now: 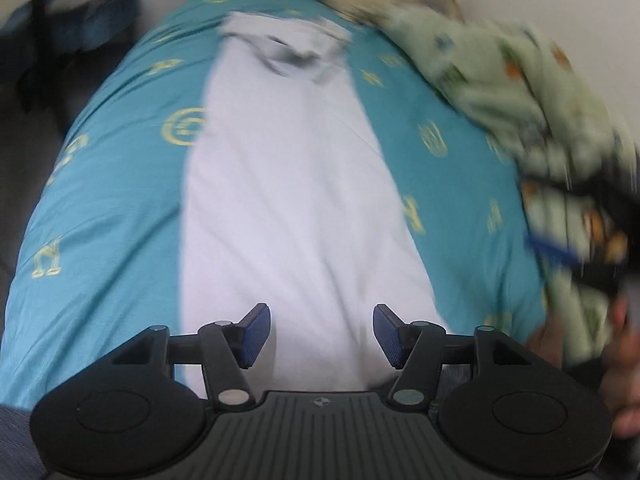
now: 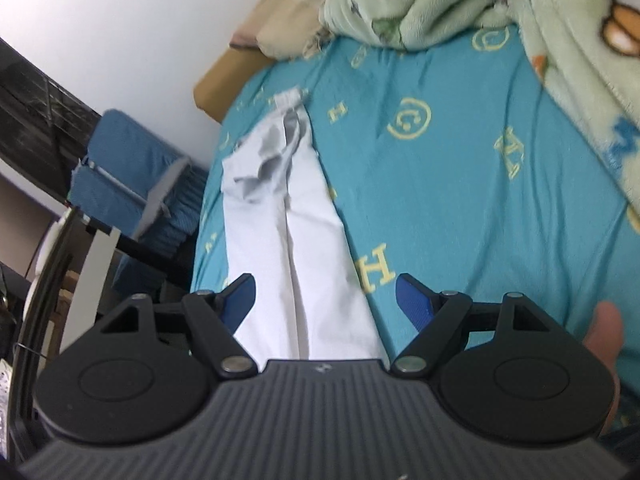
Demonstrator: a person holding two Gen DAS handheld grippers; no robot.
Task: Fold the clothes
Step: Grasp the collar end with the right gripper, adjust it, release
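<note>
**White garment laid out, both tools wide open**

Starting at the far left of the right wrist view, a blue folding chair (image 2: 132, 168) is standing beside the bed, under a pale wall. Moving right, the teal bedsheet (image 2: 460, 200) with its yellow letter print is spreading across the bed, and the white garment (image 2: 296, 232) is lying on it in a long strip, its far end bunched and rumpled. My right tool (image 2: 325, 300) is hovering over the near end of that garment with its blue pads (image 2: 240, 300) spread wide, holding nothing. My thumb is showing at the right edge.

Over in the left wrist view, blurred, the same white garment (image 1: 296, 208) is running straight away from me down the middle of the sheet (image 1: 112, 200). My left tool (image 1: 321, 334) is hanging above its near end, jaws parted, nothing between them. To the right, a pale green printed blanket (image 1: 520, 92) is lying heaped along the bed's edge.
</note>
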